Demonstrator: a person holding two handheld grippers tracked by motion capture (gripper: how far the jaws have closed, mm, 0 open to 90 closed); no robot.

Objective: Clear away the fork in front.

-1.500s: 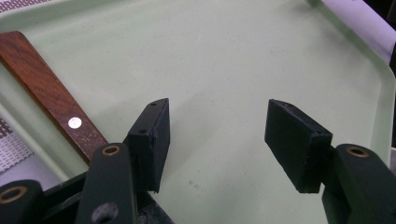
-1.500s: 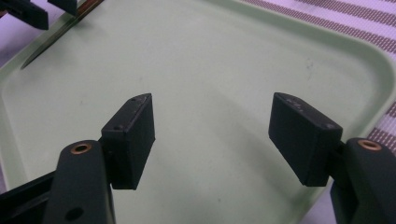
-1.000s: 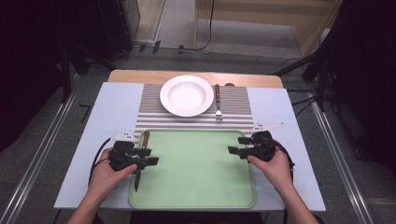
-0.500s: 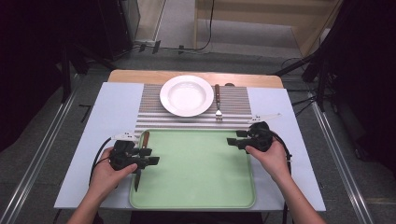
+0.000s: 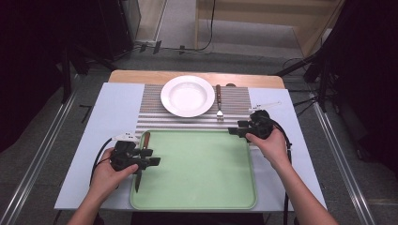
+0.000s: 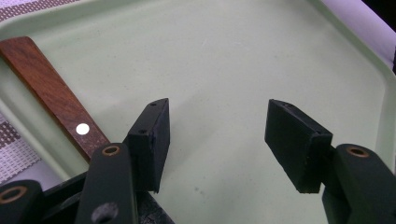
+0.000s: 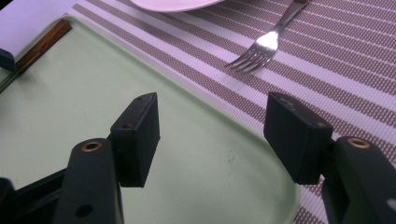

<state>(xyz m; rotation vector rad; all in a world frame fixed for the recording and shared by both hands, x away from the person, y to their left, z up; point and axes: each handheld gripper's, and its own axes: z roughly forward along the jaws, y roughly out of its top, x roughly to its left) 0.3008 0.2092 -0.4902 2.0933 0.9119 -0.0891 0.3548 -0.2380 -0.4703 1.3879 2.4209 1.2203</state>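
Observation:
A pale green tray (image 5: 202, 173) lies at the near side of the table. A knife with a wooden handle (image 5: 144, 140) rests along the tray's left edge, its blade running under my left gripper (image 5: 152, 157). That gripper is open over the tray's left side, with the knife handle (image 6: 51, 93) just left of its empty jaws (image 6: 217, 135). My right gripper (image 5: 236, 129) hovers over the tray's far right corner (image 7: 261, 186). It is open, its jaws have just been closing a little, and nothing is between them (image 7: 210, 135). A fork (image 7: 261, 49) lies ahead on the striped mat.
A white plate (image 5: 187, 95) sits on the striped placemat (image 5: 237, 105) beyond the tray, with the fork (image 5: 218, 103) to its right. A pale blue sheet (image 5: 112, 112) covers the table. Rails and dark stands flank both sides.
My right hand has moved away from me, from the tray's right edge up to its far right corner. The left hand and the knife have stayed put.

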